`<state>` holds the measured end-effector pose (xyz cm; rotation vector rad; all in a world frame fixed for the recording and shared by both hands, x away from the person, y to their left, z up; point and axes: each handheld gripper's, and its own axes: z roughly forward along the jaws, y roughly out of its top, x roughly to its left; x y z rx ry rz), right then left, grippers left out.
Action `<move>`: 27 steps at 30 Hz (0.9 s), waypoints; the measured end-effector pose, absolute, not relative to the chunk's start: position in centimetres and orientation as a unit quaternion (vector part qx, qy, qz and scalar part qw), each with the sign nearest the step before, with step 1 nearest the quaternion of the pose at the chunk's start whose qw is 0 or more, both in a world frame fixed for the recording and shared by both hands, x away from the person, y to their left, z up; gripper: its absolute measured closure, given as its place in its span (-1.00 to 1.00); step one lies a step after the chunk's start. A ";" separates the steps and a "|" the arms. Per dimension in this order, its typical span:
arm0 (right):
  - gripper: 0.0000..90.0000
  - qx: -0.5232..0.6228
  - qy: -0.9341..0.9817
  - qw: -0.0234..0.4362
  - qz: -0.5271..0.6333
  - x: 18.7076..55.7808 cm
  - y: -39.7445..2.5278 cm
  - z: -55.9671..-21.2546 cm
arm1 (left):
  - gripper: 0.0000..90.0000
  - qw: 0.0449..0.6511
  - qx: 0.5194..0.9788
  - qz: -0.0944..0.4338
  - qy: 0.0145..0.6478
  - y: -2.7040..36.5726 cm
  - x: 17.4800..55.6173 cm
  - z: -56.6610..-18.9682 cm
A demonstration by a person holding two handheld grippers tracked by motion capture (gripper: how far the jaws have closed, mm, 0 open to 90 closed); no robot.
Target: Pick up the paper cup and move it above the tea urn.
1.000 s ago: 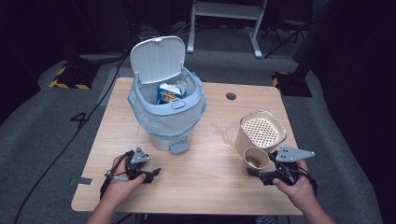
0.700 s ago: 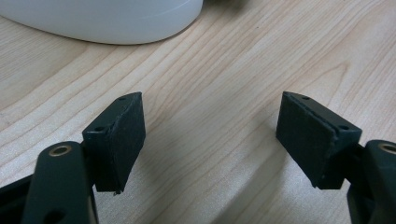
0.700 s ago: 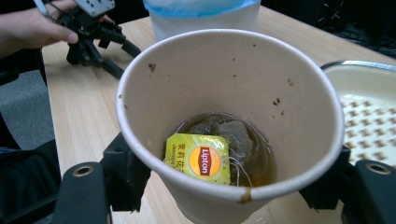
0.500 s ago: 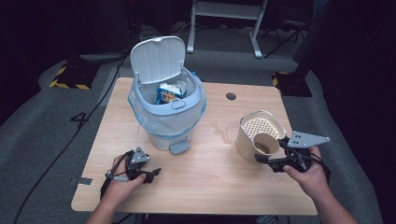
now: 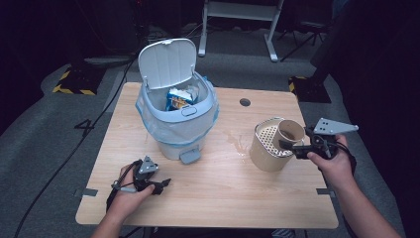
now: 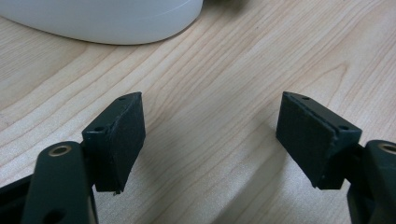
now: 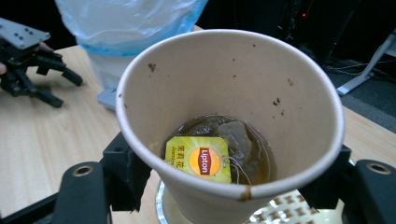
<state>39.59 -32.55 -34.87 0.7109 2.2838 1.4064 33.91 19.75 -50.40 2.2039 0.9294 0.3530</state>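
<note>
My right gripper is shut on a stained paper cup, which hangs tilted over the perforated top of a beige strainer container. In the right gripper view the cup holds a wet tea bag with a yellow Lipton tag and a little brown liquid, above the perforated lid. My left gripper rests on the table at the front left, open, with bare wood between its jaws.
A pale blue pedal bin with a blue liner stands mid-table, its lid raised and rubbish inside. A wet patch lies between bin and container. A cable hole is at the back of the table.
My right gripper has lifted the paper cup from the table in front of the strainer container and carried it up over the container's top. The left gripper has stayed put.
</note>
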 end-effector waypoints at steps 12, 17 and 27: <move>-0.33 0.258 0.808 0.208 0.487 42.6 -33.8 -34.4 | -0.46 0.353 0.853 0.137 0.359 19.7 33.9 -50.4; -0.33 0.263 0.809 0.218 0.478 43.4 -34.3 -34.2 | -0.46 0.355 0.853 0.135 0.359 19.7 33.9 -50.4; -0.33 0.268 0.811 0.232 0.465 43.9 -34.7 -34.3 | -0.49 0.354 0.855 0.135 0.355 19.5 34.2 -50.4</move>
